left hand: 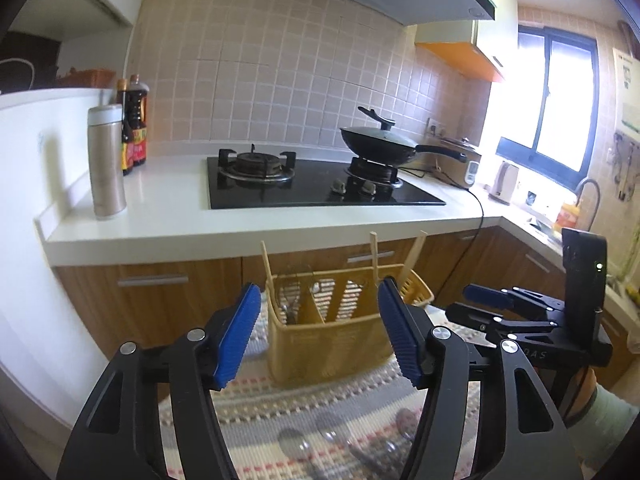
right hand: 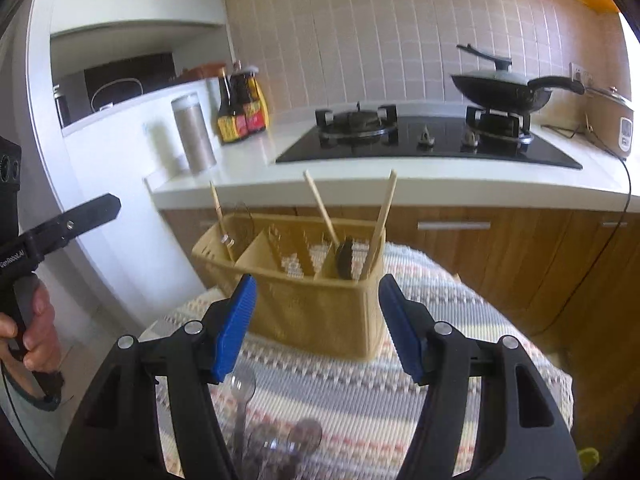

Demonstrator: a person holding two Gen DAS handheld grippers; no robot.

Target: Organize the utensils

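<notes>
Caddy (right hand: 320, 312): the yellow holder stood on the striped cloth (right hand: 460, 380), just ahead of the right tongs (right hand: 316, 328) and between their two pads as that camera saw it; it was also ahead of the left tongs (left hand: 318, 334).
Already sorted: chopsticks (right hand: 382, 224) leaned in its right compartment and one more (right hand: 220, 220) in its left; a dark spoon (right hand: 345, 258) stood near the right pair; in the left view some metal pieces (left hand: 290, 304) sat in the left compartment.
Middle compartment: it looked empty.
Still left: clear plastic spoons (right hand: 244, 390) lay on the cloth below and near both tongs, outside the caddy; their number was hard to count.
Right tongs: open, nothing between the pads.
Left tongs: open, nothing held.
Progress: I judged it about the middle, since the chopsticks were in and the clear spoons were not.
Around: the counter (left hand: 168, 216) with a stove (left hand: 312, 184) and pan (left hand: 380, 142) was behind, far from both tongs.
</notes>
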